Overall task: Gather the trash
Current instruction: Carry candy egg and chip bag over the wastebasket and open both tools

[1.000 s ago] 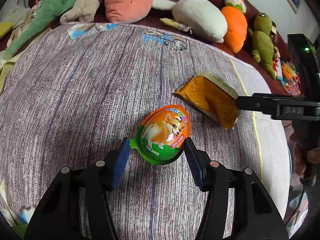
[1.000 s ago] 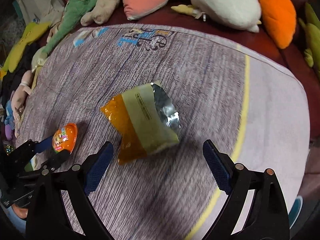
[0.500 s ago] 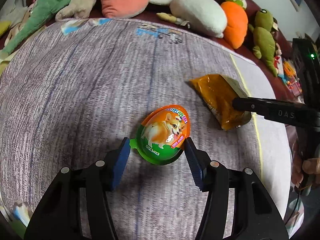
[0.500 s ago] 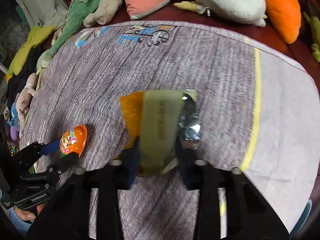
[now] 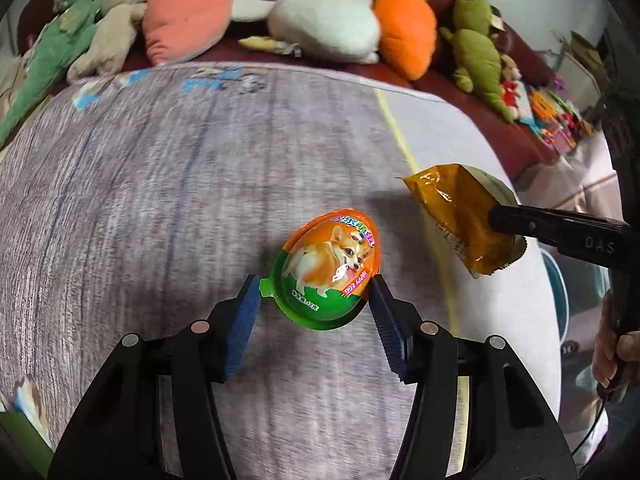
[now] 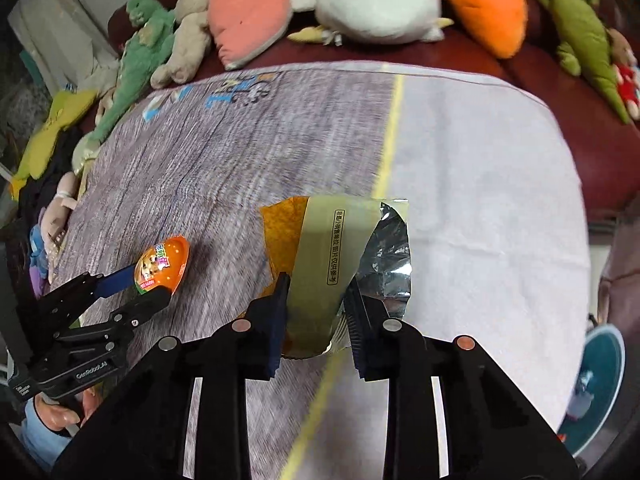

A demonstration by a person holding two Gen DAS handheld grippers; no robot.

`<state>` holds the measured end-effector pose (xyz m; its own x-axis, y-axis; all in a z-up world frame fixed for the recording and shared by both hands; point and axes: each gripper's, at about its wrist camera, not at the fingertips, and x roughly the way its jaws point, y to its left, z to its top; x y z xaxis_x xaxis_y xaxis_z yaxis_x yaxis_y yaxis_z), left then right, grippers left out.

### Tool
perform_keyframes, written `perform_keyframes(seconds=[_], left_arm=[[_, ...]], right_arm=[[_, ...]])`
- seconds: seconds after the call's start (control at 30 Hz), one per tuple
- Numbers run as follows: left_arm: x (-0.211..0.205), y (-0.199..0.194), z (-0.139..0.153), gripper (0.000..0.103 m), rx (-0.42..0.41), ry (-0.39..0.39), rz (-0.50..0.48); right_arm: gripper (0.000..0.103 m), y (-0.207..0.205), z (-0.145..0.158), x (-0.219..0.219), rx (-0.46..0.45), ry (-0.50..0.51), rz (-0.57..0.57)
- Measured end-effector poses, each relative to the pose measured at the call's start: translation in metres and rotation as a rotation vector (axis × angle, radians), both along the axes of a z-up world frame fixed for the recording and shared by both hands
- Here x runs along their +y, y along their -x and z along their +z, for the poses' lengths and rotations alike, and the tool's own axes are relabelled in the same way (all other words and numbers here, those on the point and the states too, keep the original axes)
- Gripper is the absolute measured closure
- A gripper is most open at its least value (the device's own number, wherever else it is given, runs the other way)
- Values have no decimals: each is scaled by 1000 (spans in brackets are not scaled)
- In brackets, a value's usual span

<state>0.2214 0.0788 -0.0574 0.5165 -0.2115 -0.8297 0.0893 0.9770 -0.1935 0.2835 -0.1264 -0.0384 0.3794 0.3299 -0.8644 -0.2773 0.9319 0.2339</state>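
An orange and green plastic toy egg (image 5: 328,268) with a dog picture sits between the blue pads of my left gripper (image 5: 316,292), which is shut on it above the mat. The right wrist view shows this egg (image 6: 164,264) at the left, in the left gripper (image 6: 136,284). An opened orange snack packet (image 6: 332,248) with a silver foil inside stands between the pads of my right gripper (image 6: 316,292). Its jaws are closing and the pads press on the packet. From the left wrist, the packet (image 5: 456,216) hangs off the mat in the right gripper (image 5: 504,216).
A grey wood-pattern mat (image 5: 140,200) with a yellow stripe (image 6: 390,136) and a white part (image 6: 480,200) lies below. Plush toys (image 5: 324,24) line a dark red sofa (image 6: 560,80) behind it. A teal round container (image 6: 600,380) stands at the lower right. A hand (image 5: 616,356) holds the right gripper.
The right gripper shut on the snack packet and lifted it off the mat. Both grippers moved right, toward the yellow stripe. The egg stayed in the left gripper.
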Motion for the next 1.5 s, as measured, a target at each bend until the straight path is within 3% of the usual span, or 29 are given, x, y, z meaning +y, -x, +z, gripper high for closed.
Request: perform_keyframes(seconds=[0.43,0.73,1.0,1.23,1.37,1.5], left_arm=[[-115,29,36,46,-38,-56,-157],[-229,39,43,46,-44,-77,-320],[-322,43,19,45,3,-91,-453],[-371,36,-7,45,57,-106,-516],[-392,29,-17,45,79,-111,-537],[-407,27,-28,45,98,-119,-556]], right_arm=[[77,68,32,-127,-63,-93,-168],[77,115,43,-230,-123,-156,-313],[77,153,19,-322,-94,-147,-463],[73,155,-9,-370,-51,-142,-545],[54,149,-25,-383,-40,-119,-561],[53,146,-40,-394,-15,-124,-588]])
